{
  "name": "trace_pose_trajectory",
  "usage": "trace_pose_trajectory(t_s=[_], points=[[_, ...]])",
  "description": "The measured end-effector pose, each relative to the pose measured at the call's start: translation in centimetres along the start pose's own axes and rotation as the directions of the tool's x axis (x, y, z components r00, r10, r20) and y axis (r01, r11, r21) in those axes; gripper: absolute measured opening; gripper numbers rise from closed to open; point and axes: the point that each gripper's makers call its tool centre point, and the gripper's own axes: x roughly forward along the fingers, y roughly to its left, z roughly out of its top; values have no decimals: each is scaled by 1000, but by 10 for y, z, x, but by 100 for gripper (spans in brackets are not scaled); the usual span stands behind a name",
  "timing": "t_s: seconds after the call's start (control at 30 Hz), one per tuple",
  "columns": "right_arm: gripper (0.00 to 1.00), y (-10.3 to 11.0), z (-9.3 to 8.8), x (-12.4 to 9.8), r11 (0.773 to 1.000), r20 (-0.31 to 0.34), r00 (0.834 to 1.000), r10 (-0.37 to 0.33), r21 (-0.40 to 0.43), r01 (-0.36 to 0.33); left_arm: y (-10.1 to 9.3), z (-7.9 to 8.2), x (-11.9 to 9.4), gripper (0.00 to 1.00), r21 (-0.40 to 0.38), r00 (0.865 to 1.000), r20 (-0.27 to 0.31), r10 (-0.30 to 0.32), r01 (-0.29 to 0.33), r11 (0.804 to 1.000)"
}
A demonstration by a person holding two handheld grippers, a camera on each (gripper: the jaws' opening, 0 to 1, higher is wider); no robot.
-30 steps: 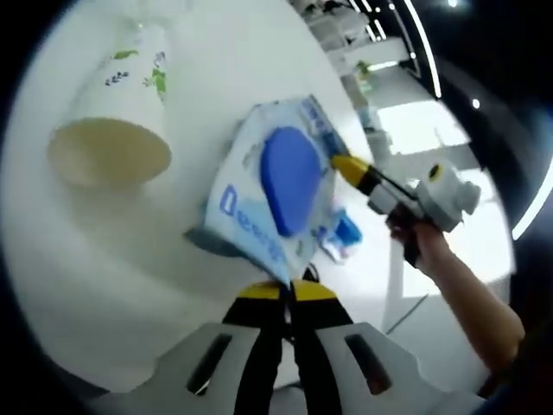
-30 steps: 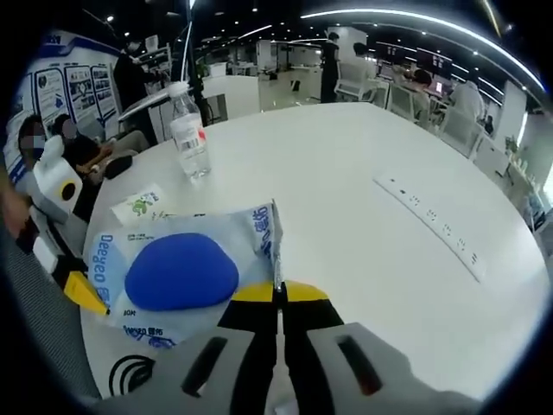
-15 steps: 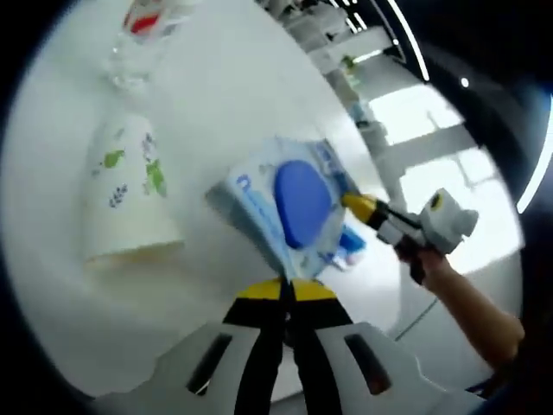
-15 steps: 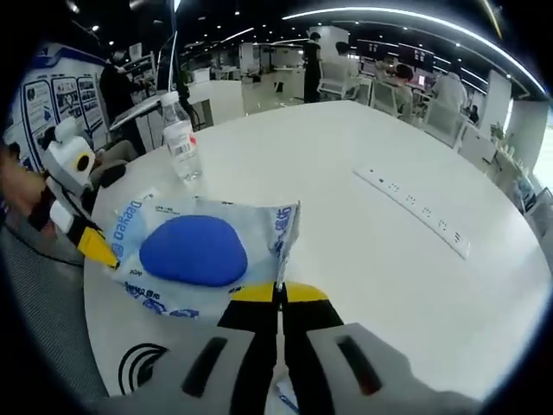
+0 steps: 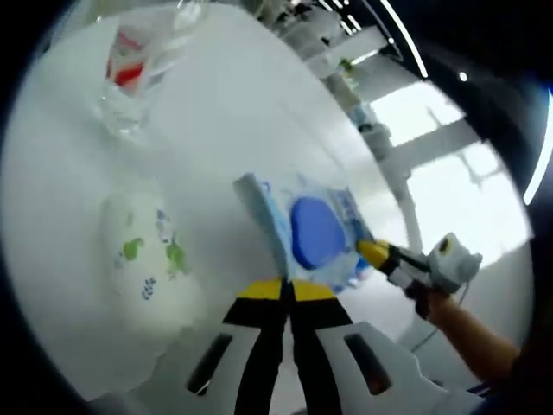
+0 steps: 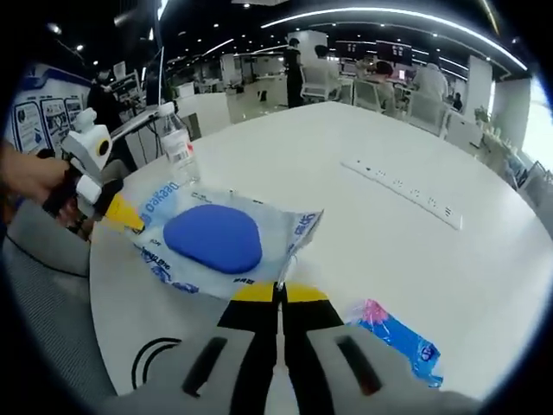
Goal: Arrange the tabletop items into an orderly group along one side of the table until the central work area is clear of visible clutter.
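Above the white counter [image 6: 363, 225], a soft, light wipes pack [image 6: 220, 246] is pinched at opposite edges by both grippers' clenched jaws.

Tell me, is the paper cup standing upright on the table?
No, the paper cup lies on its side on the white table.

Open-plan office: desk rows [image 6: 380, 82], chairs [image 6: 333, 82], ceiling strip lights [image 6: 380, 13].
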Motion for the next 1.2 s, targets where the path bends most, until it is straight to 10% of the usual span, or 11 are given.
trace_pose_trajectory(t_s=[0.43,1.2], points=[[0,11,-24,3,998,-14,1000,1,68,0,11,32,17,0,52,999,1,44,-44,998],[1,7,-54,21,974,-104,991,-88,198,107,33,38,54,0,81,992,-40,119,-116,990]])
